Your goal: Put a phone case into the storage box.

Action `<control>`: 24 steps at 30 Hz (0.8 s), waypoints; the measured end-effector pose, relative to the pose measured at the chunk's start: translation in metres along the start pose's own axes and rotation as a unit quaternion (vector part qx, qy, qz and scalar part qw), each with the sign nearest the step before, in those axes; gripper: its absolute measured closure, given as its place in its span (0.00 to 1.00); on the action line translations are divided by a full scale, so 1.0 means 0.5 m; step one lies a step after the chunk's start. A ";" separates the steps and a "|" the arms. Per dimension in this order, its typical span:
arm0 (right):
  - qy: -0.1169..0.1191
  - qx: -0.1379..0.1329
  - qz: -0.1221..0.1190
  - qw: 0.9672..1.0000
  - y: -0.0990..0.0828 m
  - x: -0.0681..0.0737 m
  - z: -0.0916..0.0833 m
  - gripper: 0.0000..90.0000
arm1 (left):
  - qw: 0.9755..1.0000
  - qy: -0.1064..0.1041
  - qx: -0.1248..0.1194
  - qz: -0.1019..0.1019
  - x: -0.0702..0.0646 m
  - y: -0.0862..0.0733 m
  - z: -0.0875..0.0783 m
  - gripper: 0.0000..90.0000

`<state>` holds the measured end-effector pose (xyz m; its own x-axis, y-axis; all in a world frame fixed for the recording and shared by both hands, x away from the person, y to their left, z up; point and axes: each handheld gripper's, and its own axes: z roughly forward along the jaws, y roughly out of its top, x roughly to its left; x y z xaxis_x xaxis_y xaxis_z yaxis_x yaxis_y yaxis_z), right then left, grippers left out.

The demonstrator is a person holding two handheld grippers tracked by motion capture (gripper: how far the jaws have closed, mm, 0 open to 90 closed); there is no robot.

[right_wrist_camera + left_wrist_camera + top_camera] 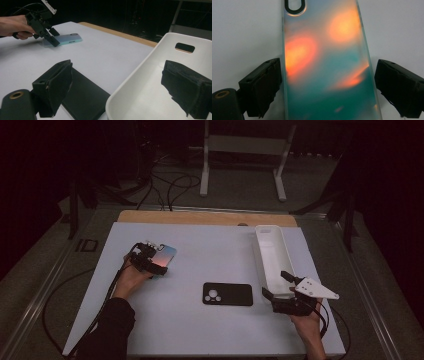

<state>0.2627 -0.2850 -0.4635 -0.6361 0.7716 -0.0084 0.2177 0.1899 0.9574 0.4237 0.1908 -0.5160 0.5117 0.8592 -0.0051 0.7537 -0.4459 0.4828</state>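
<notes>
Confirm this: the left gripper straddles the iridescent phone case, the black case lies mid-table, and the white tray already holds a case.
Not quite. The white tray holds nothing, as the high view and right gripper view show. The rest stands: the left gripper straddles the iridescent phone case, jaws not yet pressing, and the black case lies mid-table.

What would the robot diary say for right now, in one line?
left gripper: open, astride iridescent phone case | right gripper: open, over white tray | black phone case: on table

Probably a lab: dark room, floor cables point(170, 185), white metal stand point(243, 150).
</notes>
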 end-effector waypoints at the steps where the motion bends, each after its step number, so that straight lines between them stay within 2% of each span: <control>1: 0.000 0.000 0.000 1.000 0.000 0.000 0.000 0.11 | 1.000 -0.002 0.000 -0.004 0.001 0.000 0.000 0.10; 2: 0.000 0.000 -0.001 1.000 0.000 0.000 0.000 0.11 | 1.000 0.000 0.000 -0.009 0.002 0.001 0.000 0.11; 6: 0.001 0.001 0.000 1.000 0.000 0.001 0.002 0.11 | 1.000 -0.002 0.005 -0.009 0.002 0.003 -0.001 0.16; 14: 0.002 0.004 -0.003 1.000 0.000 0.004 0.003 0.11 | 1.000 0.002 0.022 -0.018 -0.002 0.010 -0.003 0.18; 20: 0.000 0.001 -0.001 1.000 0.001 0.001 0.000 0.11 | 1.000 0.001 0.016 -0.020 -0.003 0.008 -0.006 0.19; 21: -0.001 0.001 -0.001 1.000 0.001 0.000 0.000 0.11 | 1.000 -0.005 0.013 -0.021 -0.004 0.008 -0.008 0.19; 24: -0.001 0.002 -0.001 1.000 0.000 0.000 0.000 0.11 | 1.000 -0.007 0.005 -0.022 -0.006 0.009 -0.013 0.19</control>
<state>0.2629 -0.2848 -0.4634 -0.6353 0.7722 -0.0115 0.2190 0.1944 0.9562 0.4227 0.1878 -0.5081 0.4830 0.8747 -0.0390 0.7800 -0.4096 0.4731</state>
